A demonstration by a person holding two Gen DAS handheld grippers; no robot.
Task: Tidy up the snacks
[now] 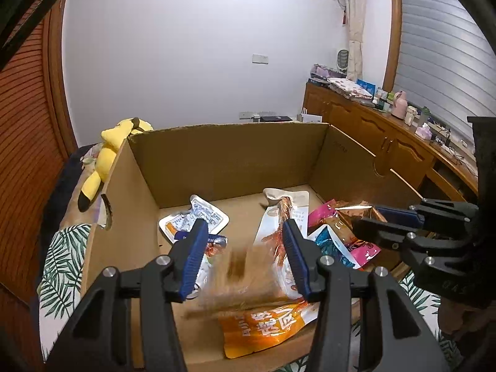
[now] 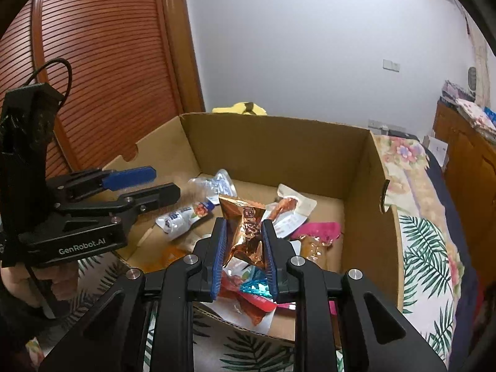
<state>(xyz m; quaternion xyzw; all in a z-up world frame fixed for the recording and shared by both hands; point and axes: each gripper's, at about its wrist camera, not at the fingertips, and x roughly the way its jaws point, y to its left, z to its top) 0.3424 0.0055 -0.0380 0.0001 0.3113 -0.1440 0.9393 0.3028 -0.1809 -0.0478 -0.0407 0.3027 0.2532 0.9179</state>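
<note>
An open cardboard box (image 1: 229,161) (image 2: 279,145) holds several snack packets. My left gripper (image 1: 245,251) is open over the box; a blurred brown packet (image 1: 238,272) is in mid-air between and below its fingers, above an orange packet (image 1: 269,325). A white chicken-claw packet (image 1: 279,217) and a white-blue packet (image 1: 192,217) lie on the box floor. My right gripper (image 2: 243,257) is shut on a copper foil packet (image 2: 243,223), held over pink and blue packets (image 2: 316,229). The left gripper also shows in the right wrist view (image 2: 148,183).
A yellow plush toy (image 1: 105,158) lies behind the box's left wall. The box sits on a leaf-print bedspread (image 2: 424,248). A wooden cabinet (image 1: 372,133) with clutter stands at the right, a slatted wooden door (image 2: 102,71) at the left.
</note>
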